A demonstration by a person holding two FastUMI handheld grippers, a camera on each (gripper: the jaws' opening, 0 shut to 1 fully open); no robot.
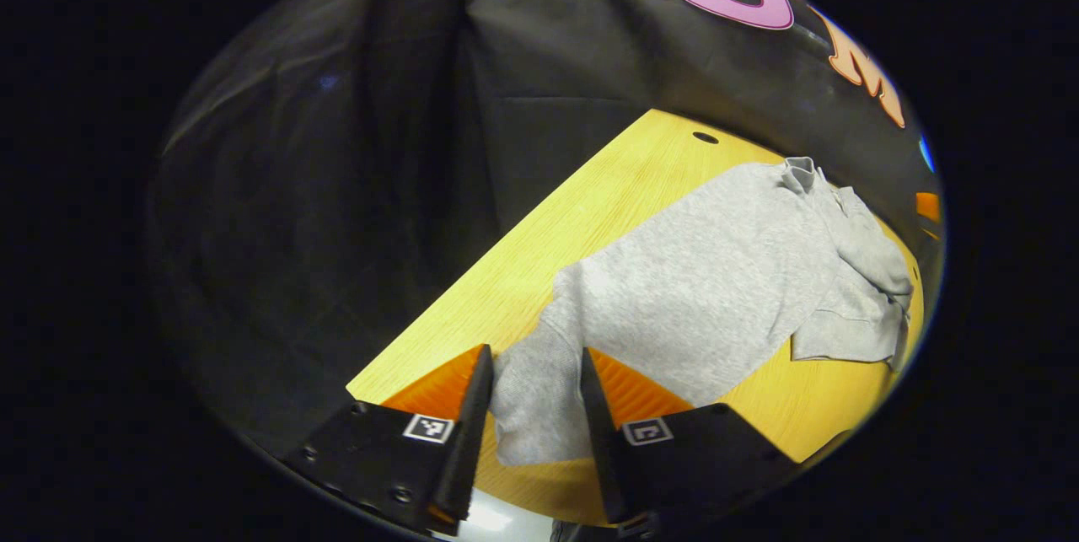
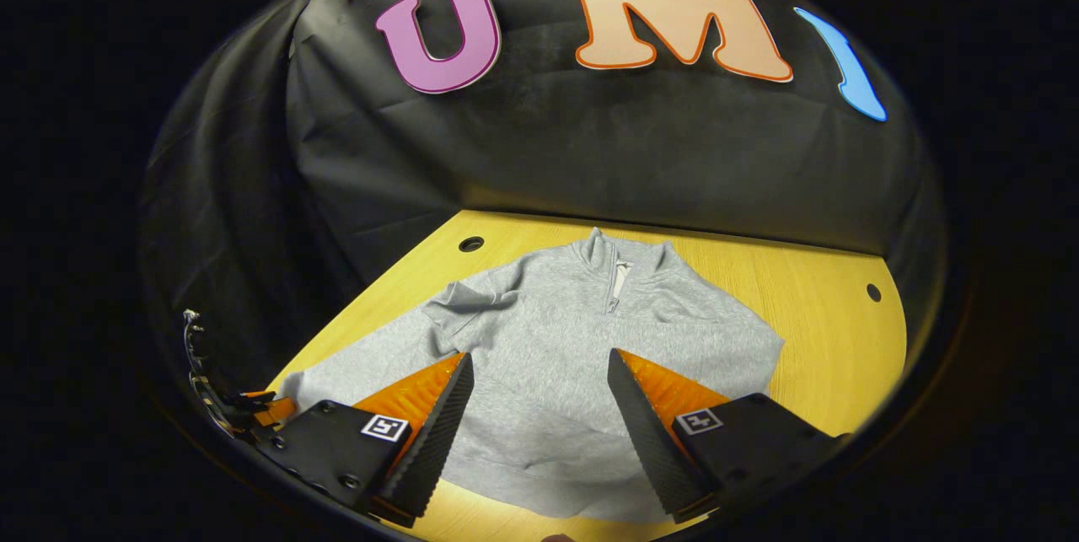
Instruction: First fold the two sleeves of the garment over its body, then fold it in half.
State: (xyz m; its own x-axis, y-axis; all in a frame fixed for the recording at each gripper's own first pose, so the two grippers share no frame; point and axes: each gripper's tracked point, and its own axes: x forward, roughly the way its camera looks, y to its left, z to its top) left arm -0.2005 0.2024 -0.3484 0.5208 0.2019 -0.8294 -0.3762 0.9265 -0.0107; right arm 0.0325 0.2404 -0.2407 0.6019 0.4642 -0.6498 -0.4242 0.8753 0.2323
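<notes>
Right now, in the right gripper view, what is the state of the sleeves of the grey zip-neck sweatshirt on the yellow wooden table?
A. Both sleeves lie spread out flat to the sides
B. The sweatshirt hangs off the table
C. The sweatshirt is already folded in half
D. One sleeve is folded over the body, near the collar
D: on the grey zip-neck sweatshirt, one sleeve lies folded onto the body beside the collar, while the body is flat on the yellow wooden table.

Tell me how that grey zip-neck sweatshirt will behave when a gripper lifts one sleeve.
The grey sweatshirt is probably floppy: one sleeve lies crumpled on itself. The lifted sleeve will likely drape and drag the body along the wooden table. Its thick fleecy knit suggests it grips rather than slips between the left gripper fingers.
</notes>
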